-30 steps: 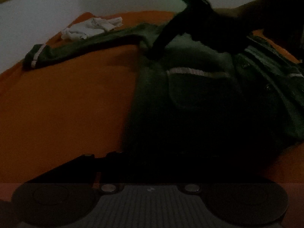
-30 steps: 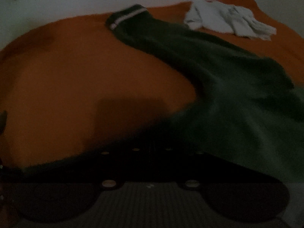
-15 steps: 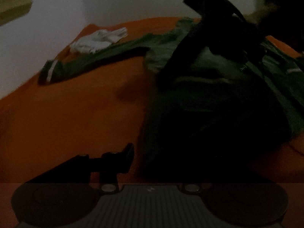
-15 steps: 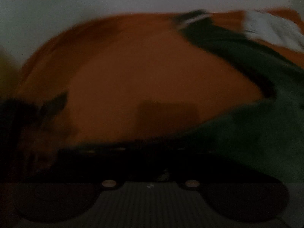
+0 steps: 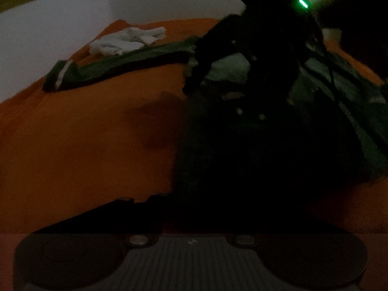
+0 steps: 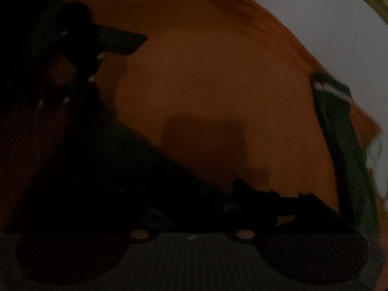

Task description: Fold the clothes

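Note:
A dark green jacket (image 5: 344,111) lies spread on the orange bed (image 5: 84,145), its sleeve (image 5: 135,60) stretched left to a white-striped cuff (image 5: 60,72). My left gripper (image 5: 194,206) is low at the jacket's near hem, jaws closed, with the dark fabric running down into them; only the left finger (image 5: 126,206) shows. My right gripper (image 5: 218,82), with its green light, hangs over the jacket's shoulder, its jaws opening and its fingers spread apart. In the right wrist view the right gripper (image 6: 194,194) has dark jacket fabric (image 6: 135,160) across its left side, the sleeve (image 6: 337,131) at far right.
A crumpled white garment (image 5: 126,40) lies at the bed's far left corner, beyond the sleeve. A pale wall (image 5: 72,4) backs the bed. The left gripper's body (image 6: 116,40) shows dark at upper left in the right wrist view. Bare orange cover spreads left of the jacket.
The right gripper let go of the jacket near the shoulder, spread its fingers, rolled and swung sideways. The left gripper's finger stood apart beside the hem, then closed in on it.

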Demonstrator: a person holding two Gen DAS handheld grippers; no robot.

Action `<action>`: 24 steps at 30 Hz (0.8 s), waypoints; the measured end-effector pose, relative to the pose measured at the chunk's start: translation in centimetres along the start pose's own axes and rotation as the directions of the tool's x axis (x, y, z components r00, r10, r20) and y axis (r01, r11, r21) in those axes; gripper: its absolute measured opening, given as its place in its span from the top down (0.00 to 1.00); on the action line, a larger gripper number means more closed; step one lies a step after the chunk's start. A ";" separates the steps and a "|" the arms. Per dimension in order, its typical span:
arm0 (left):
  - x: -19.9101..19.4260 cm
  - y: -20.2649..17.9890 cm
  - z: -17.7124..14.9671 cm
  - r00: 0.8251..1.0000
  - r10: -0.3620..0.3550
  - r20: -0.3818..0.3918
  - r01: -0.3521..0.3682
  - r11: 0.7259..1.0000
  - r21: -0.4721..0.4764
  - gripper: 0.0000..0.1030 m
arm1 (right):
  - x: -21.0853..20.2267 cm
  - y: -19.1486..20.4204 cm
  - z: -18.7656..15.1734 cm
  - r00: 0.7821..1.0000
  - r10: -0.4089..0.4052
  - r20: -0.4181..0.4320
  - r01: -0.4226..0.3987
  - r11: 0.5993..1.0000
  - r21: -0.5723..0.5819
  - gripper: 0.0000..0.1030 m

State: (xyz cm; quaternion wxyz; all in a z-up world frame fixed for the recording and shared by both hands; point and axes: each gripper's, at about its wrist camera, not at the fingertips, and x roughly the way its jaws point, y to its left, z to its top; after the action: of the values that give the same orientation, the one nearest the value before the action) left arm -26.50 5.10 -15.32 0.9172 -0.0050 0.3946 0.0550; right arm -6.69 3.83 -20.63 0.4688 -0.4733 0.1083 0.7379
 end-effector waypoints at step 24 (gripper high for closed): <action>-1.0 0.9 -2.0 0.999 0.023 -0.038 -0.024 0.999 -0.025 0.85 | -1.5 -4.7 -3.0 0.990 -0.134 -0.039 0.140 0.947 0.288 0.66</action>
State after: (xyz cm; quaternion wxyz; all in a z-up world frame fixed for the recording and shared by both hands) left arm -28.73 5.77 -15.99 0.9088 -0.0131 0.4110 0.0706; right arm -0.97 3.70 -19.67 0.5821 -0.4127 0.1863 0.6754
